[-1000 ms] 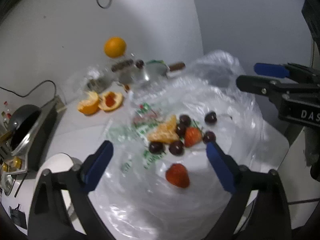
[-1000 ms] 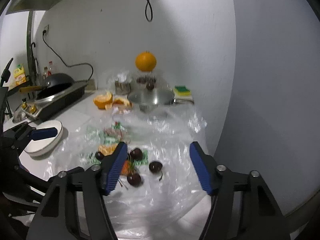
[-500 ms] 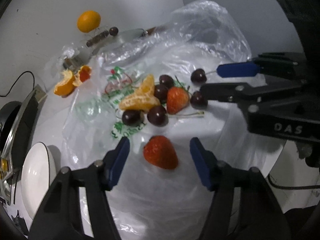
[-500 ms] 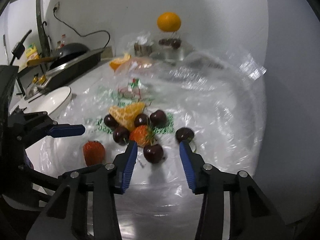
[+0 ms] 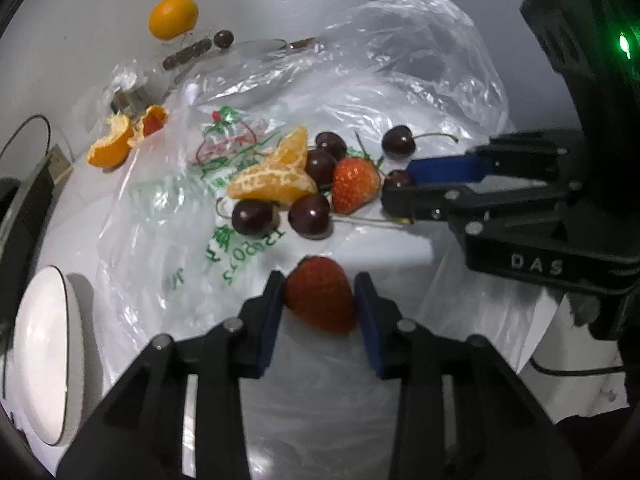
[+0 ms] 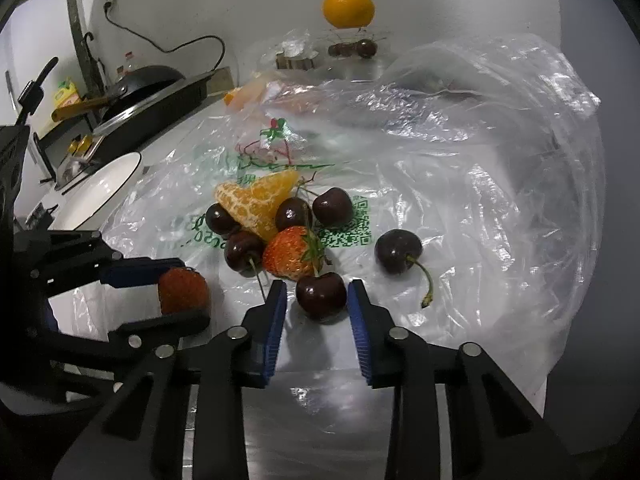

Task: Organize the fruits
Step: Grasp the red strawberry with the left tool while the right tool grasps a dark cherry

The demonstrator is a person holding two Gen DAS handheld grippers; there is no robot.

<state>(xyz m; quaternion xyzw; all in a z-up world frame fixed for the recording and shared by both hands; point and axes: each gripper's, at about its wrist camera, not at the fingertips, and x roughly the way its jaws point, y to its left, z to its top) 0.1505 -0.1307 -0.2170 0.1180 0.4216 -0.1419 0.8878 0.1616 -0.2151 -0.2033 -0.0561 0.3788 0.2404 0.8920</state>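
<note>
My left gripper point(image 5: 320, 300) is closing on a loose strawberry point(image 5: 320, 299) that sits between its blue pads, which look to be touching its sides. My right gripper point(image 6: 317, 296) is also closing, jaws narrow around a dark cherry point(image 6: 321, 295), with slight gaps either side. Just beyond both grippers, on the clear plastic bag point(image 6: 480, 184), lie a second strawberry point(image 6: 292, 254), peeled tangerine segments point(image 6: 256, 200) and more cherries. A white plate point(image 5: 40, 360) sits left of my left gripper.

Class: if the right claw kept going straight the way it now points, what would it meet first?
The dark cherry already between the closing right claw; beyond it, probably the strawberry in the pile.
</note>
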